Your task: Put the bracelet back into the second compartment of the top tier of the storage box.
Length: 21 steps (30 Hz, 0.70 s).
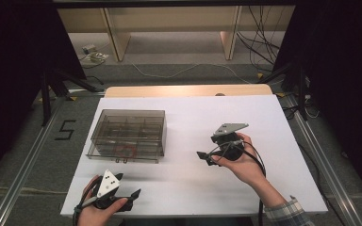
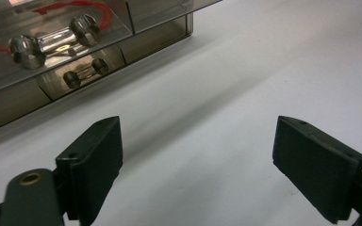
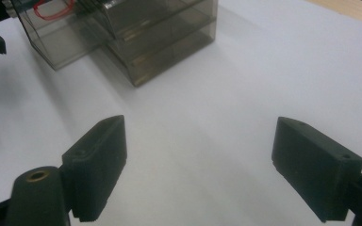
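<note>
White table (image 1: 193,188), dark floor around it. Left gripper (image 1: 131,197) at the near left edge, fingers (image 2: 92,160) wide, holding nothing. Right gripper (image 1: 203,157) right of centre, fingers (image 3: 96,155) wide, likewise holding nothing. Smoky clear compartment box (image 1: 127,134) sits left of centre, apart from both grippers; red wire loop (image 1: 126,150) inside its near compartment.

You get even overhead light: white table (image 1: 193,188) bright, surroundings dark. Box (image 3: 136,42) smears with motion blur in the right gripper view; soft shadows.
</note>
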Each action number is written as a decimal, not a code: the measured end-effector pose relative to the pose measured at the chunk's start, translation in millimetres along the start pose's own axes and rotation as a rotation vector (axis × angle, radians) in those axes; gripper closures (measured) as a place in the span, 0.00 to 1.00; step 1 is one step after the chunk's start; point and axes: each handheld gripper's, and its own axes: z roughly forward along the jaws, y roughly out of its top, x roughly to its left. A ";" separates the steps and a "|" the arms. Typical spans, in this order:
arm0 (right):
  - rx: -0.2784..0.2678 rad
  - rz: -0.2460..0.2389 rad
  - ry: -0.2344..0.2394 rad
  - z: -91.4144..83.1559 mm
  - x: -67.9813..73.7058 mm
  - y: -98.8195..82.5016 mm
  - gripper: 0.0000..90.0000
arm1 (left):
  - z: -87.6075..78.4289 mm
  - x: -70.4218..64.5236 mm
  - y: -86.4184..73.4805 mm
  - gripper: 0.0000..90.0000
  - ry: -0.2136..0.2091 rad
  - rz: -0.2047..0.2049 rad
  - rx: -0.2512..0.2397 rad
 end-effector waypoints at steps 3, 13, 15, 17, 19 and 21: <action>-0.001 0.008 -0.012 -6.6 -5.3 -11.8 0.22 | 0.2 0.1 -0.2 0.18 -0.001 -0.002 0.000; -0.038 0.069 -0.057 -32.6 -18.4 -54.7 0.22 | -0.3 -0.2 0.2 0.18 -0.001 0.004 0.001; -0.043 0.067 -0.061 -36.3 -20.2 -61.4 0.22 | -0.1 -0.5 0.1 0.18 -0.003 0.005 0.003; -0.039 0.089 -0.064 -39.8 -20.3 -67.1 0.22 | 0.0 -0.9 -0.1 0.18 -0.007 0.006 0.006; -0.045 0.097 -0.072 -42.7 -21.1 -72.2 0.22 | -0.3 -1.1 0.1 0.18 -0.010 0.013 0.005; -0.042 0.099 -0.075 -44.9 -21.4 -76.1 0.21 | -0.3 -1.6 0.0 0.18 -0.015 0.013 0.004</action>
